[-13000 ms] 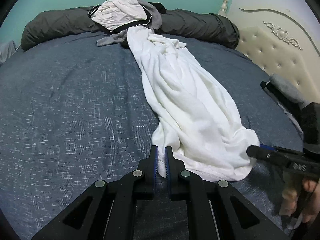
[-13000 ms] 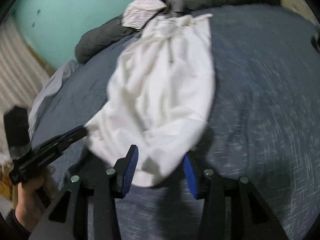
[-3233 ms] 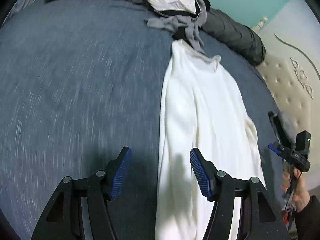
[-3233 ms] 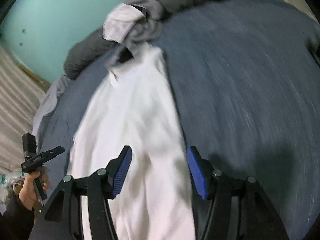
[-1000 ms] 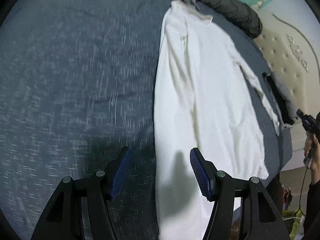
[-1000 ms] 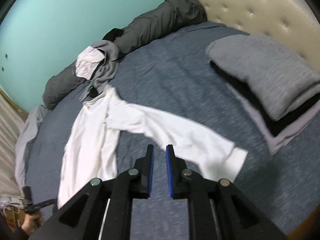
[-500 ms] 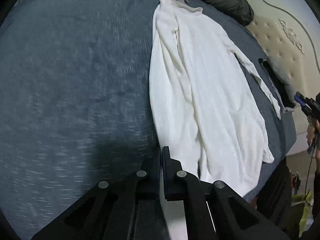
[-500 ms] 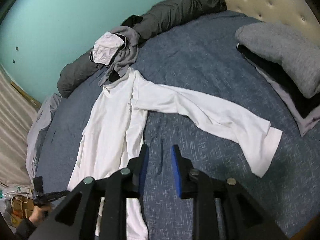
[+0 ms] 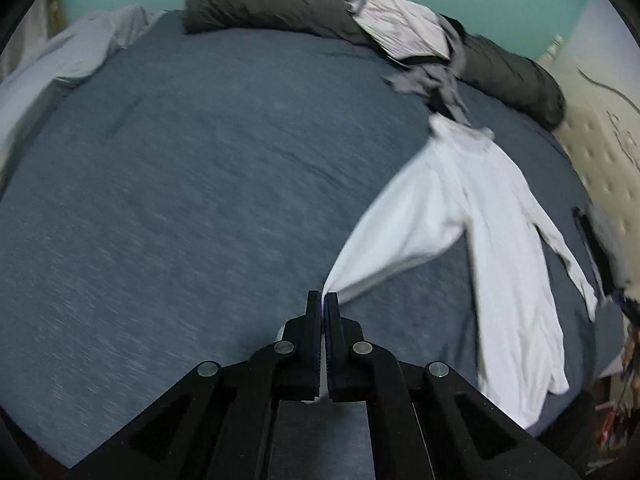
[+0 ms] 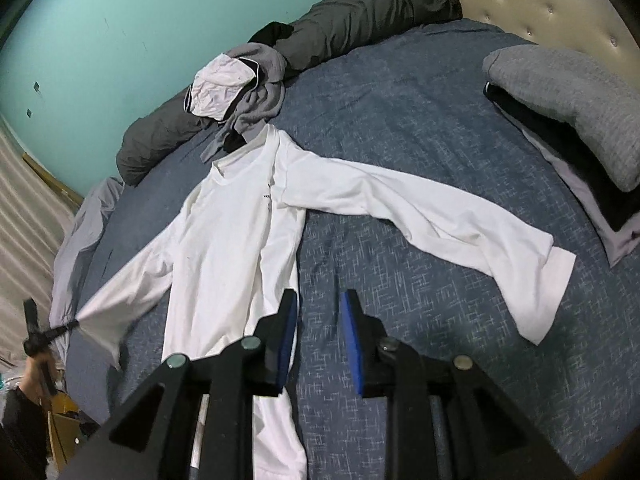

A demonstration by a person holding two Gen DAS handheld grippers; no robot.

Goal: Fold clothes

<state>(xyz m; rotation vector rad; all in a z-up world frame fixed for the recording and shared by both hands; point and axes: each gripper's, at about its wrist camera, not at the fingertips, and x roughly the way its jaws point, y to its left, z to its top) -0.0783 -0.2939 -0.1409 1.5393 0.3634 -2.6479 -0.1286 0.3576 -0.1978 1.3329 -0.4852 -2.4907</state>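
Left gripper: I have it clamped on a sleeve cuff of the white shirt.
Right gripper: parted, empty, beside the shirt's body.
Shirt: flat on the bed, collar toward the far edge.

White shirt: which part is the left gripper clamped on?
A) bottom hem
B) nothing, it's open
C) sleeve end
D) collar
C: the left gripper is shut on the end of one sleeve of the white shirt, pulling it out sideways; the right gripper is open over the bed.
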